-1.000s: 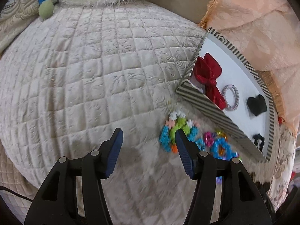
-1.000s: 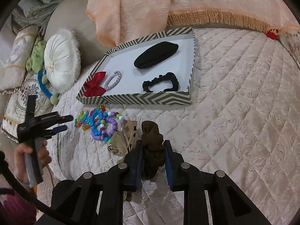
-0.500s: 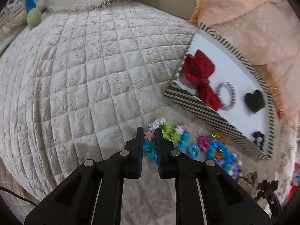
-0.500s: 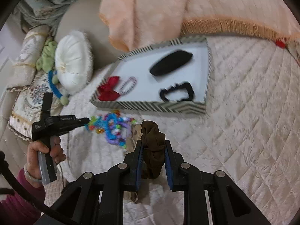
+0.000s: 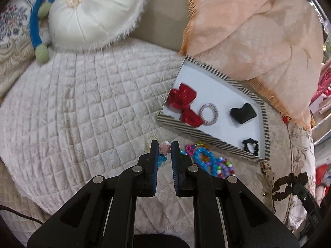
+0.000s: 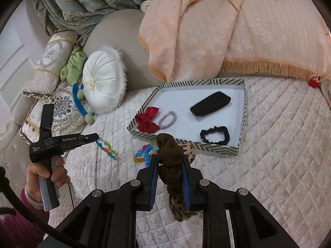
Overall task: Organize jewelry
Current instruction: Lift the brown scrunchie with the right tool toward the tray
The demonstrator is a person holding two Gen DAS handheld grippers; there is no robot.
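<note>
While one hand lifts beads, brown scrunchie stays gripped.

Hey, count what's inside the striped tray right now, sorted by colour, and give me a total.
In the striped tray:
Red: 1, the red bow
Pink-and-white: 1, the hair tie
Black: 2, the flat black pouch and the black scrunchie
Total: 4
</note>
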